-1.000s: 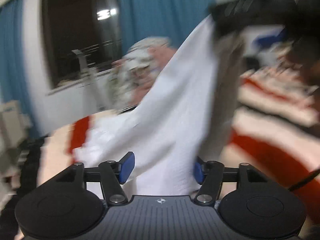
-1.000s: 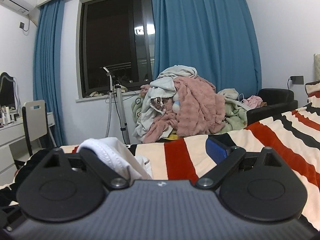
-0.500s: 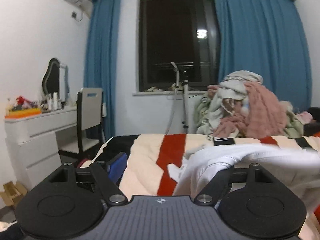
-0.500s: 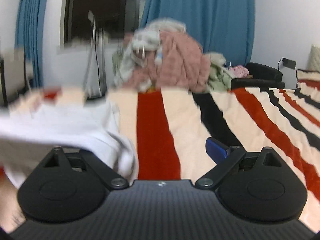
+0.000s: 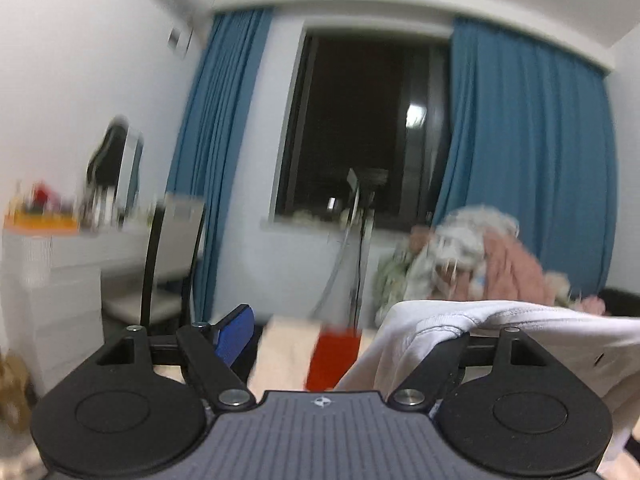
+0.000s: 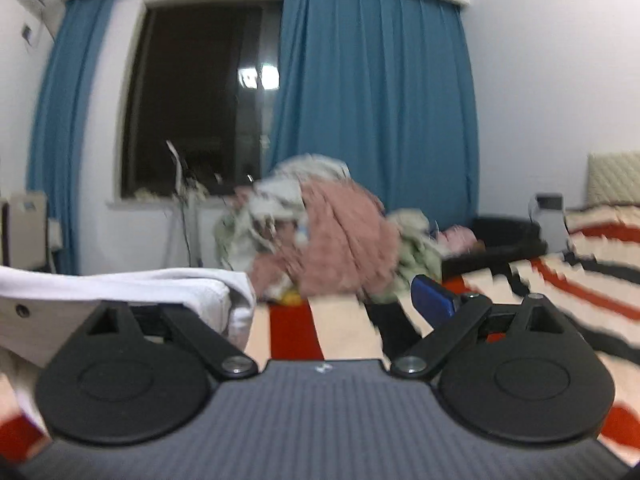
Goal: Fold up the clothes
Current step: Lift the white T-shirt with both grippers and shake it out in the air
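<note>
A white garment (image 5: 500, 320) stretches between both spread-wide tools, draped over the left tool (image 5: 340, 330) at its 3 o'clock finger and the right tool (image 6: 332, 300) at its 9 o'clock, above the striped bed (image 6: 560, 280); unpinched, it could slide off.

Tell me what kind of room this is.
Most likely a home bedroom: a bed under a striped blanket, a dressing table with a mirror, and a pile of unfolded laundry by the blue-curtained window.
</note>
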